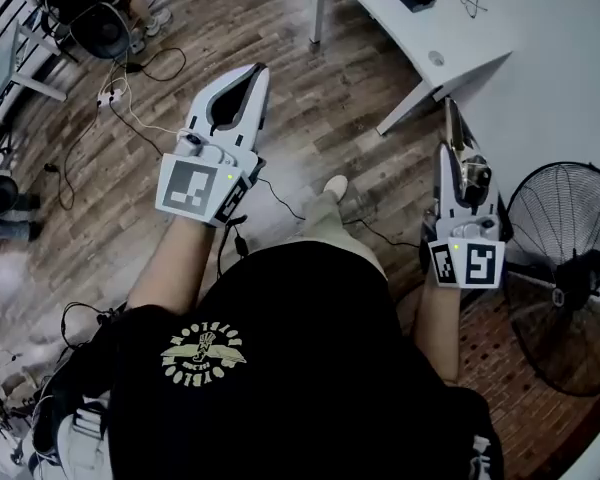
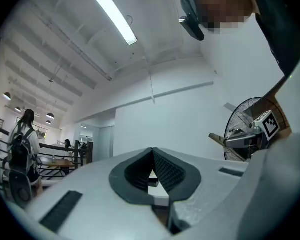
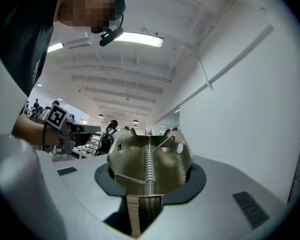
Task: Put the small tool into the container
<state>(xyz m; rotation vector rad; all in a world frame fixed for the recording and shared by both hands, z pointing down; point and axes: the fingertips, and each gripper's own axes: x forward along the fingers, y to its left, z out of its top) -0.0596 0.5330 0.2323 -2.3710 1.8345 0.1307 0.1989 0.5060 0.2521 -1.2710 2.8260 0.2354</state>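
The jaws of your right gripper (image 3: pixel 150 184) are half closed on the small tool (image 3: pixel 149 159), a sprung metal clip at lower centre. Your left gripper (image 2: pixel 152 173) is closed and empty. No container shows. Swing toward the tabletop (image 1: pixel 540 38), upper right, and the smooth clip could twist loose.

Seen from above, a person in a black T-shirt (image 1: pixel 300 378) stands on a wooden floor (image 1: pixel 270 18). The left gripper (image 1: pixel 257 69), its jaw tips together, is raised near floor cables (image 1: pixel 126 120). The right gripper (image 1: pixel 460 164) clasps a small metal tool (image 1: pixel 474 179) beside a black fan (image 1: pixel 570 273), below a white table (image 1: pixel 460 43).
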